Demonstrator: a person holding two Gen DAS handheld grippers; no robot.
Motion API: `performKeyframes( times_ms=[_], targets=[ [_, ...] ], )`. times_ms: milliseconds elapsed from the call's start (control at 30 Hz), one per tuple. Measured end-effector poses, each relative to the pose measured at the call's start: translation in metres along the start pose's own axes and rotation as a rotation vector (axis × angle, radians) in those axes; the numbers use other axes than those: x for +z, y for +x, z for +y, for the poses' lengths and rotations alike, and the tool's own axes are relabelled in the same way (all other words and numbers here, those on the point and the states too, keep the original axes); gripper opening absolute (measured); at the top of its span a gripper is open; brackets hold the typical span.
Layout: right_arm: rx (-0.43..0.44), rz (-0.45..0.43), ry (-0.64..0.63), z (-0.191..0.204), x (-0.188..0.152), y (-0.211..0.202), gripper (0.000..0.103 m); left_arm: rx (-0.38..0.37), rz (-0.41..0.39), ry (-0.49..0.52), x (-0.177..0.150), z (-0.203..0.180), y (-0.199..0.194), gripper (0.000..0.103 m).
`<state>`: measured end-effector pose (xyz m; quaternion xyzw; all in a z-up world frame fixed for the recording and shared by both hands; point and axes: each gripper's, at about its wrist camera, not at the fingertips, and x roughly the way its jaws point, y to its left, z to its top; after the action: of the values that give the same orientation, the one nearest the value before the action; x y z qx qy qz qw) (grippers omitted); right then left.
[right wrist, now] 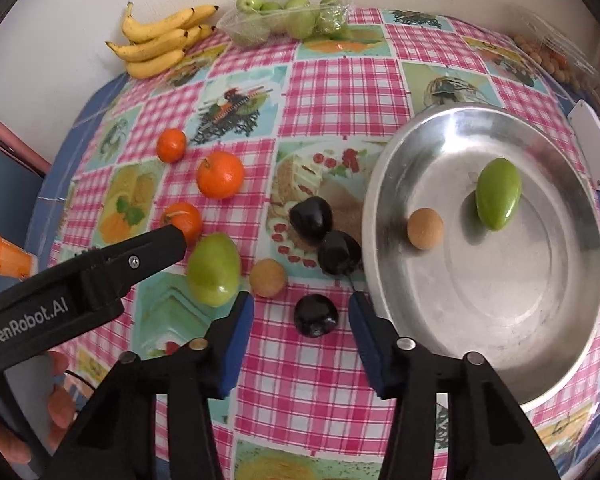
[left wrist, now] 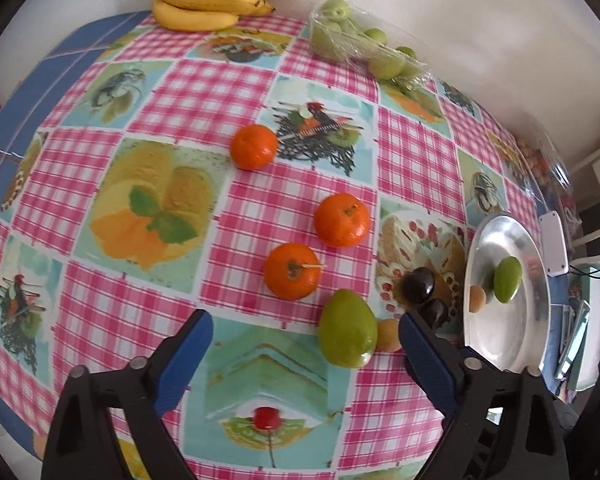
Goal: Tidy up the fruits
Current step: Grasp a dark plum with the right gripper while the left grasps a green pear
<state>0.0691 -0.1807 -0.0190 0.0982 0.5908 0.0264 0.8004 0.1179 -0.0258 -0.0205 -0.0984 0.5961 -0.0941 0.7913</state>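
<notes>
Right gripper [right wrist: 301,312] straddles a dark purple round plum [right wrist: 315,315] on the counter [right wrist: 328,92], blue fingers [right wrist: 236,340] apart, not touching, beside the shiny metal bowl [right wrist: 384,184]. Left gripper [left wrist: 306,336] hovers wide open near a green oval mango [left wrist: 347,328].

A glossy, smooth plastic-looking cloth [right wrist: 332,92] is covering the worktop. The metal bowl [right wrist: 540,340] is gleaming, brushed and reflective. Clear crinkled plastic wrap [right wrist: 284,12] is shining over green fruit. The right tongs [right wrist: 301,312] are showing matt black plastic with textured blue pads [right wrist: 236,344].
</notes>
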Motion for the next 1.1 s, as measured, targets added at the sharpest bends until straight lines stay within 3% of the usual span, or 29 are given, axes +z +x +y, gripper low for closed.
performKeyframes(
  times_ms=[433, 733, 1100],
  targets=[
    [-0.093, 0.060, -0.053, 0.007, -0.003, 0.023, 0.038, -0.033, 0.079, 0.006, -0.005, -0.011, 0.026, 0.072],
    [-0.097, 0.080, -0.050, 0.007, -0.008, 0.034, 0.029, -0.068, 0.091, 0.004, -0.005, -0.014, 0.032, 0.042],
    [-0.039, -0.024, -0.034, 0.008, 0.002, -0.004, 0.029, -0.083, 0.023, -0.016, 0.004, -0.011, 0.010, 0.042]
  ],
)
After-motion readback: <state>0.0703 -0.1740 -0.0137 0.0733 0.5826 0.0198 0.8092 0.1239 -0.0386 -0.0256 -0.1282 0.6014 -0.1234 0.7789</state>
